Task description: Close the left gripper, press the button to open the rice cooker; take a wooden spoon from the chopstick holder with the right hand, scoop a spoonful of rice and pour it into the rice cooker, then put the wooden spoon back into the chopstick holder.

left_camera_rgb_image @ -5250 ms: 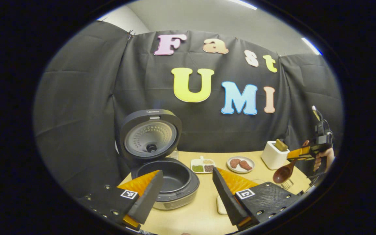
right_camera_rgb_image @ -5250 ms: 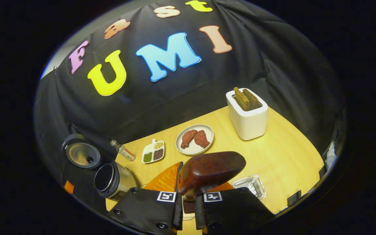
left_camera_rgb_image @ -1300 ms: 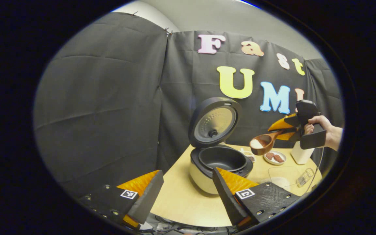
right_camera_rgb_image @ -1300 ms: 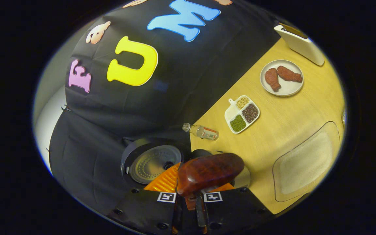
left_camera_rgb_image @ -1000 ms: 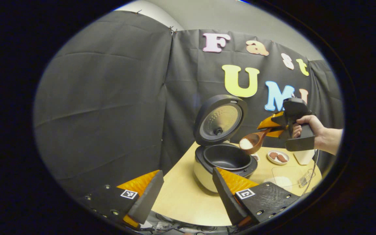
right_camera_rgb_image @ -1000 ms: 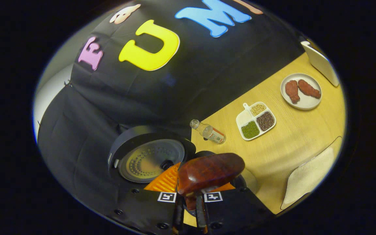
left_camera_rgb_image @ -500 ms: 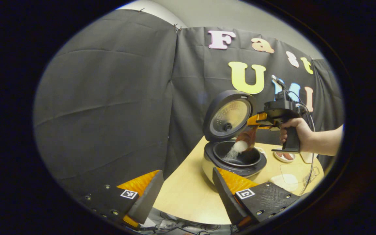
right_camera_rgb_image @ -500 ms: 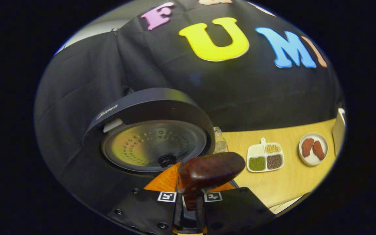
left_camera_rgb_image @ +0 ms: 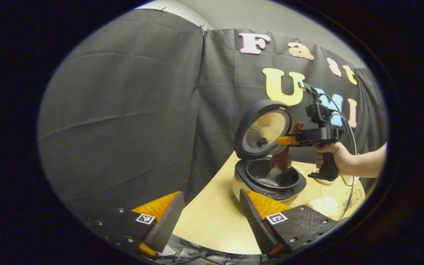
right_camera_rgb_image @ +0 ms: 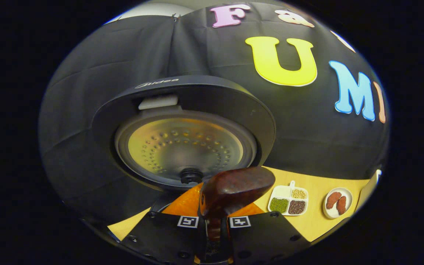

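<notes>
Tipping rice from dark wooden spoon [left_camera_rgb_image: 281, 160] clamped in right gripper [left_camera_rgb_image: 285, 140] into open rice cooker [left_camera_rgb_image: 271, 180], centre-right; lid lettering blurred. Left gripper [left_camera_rgb_image: 212, 215] spread wide, empty.

Tongs [right_camera_rgb_image: 214, 224] clamped on wooden spoon [right_camera_rgb_image: 234, 191], before the rice cooker's [right_camera_rgb_image: 182, 121] raised lid.

I count one rice cooker [left_camera_rgb_image: 269, 182], one wooden spoon [right_camera_rgb_image: 234, 191], one divided dish [right_camera_rgb_image: 288, 201] with four compartments, one plate [right_camera_rgb_image: 337, 203] carrying two pieces of meat, and my two grippers [left_camera_rgb_image: 212, 221] [right_camera_rgb_image: 214, 224].
</notes>
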